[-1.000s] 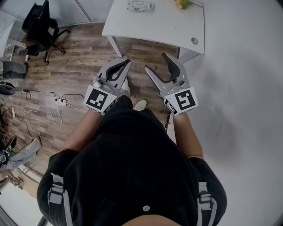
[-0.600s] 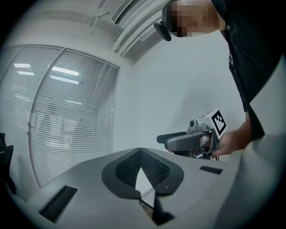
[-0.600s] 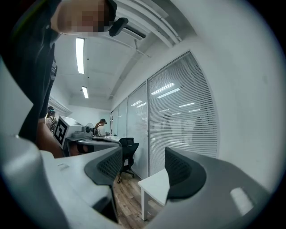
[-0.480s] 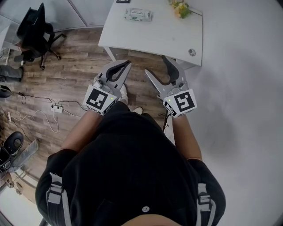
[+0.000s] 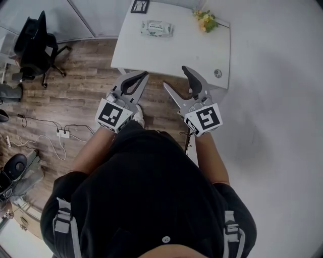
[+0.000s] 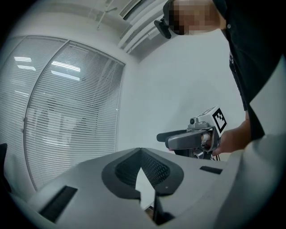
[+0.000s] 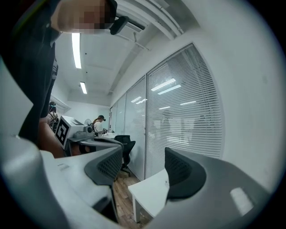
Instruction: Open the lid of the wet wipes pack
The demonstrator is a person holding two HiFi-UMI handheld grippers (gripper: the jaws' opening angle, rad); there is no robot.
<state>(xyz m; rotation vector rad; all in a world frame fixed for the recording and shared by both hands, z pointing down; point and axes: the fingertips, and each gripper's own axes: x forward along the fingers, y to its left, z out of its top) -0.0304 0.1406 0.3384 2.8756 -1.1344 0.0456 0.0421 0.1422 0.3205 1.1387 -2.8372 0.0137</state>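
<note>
The pack (image 5: 157, 28) lies near the table's (image 5: 171, 53) far edge, well apart from the clenched, empty left gripper (image 5: 144, 75) and the spread right gripper (image 5: 174, 76); unpinned, it may slide when pried open.

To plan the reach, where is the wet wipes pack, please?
In the head view, the wet wipes pack lies on the table between frame and flowers.

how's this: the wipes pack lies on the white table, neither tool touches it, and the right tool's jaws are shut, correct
One thing is wrong: the right tool is open. The right gripper view shows its jaws well apart with nothing between them. The rest holds: the wet wipes pack lies on the white table, and neither the right tool nor the left tool touches it.
</note>
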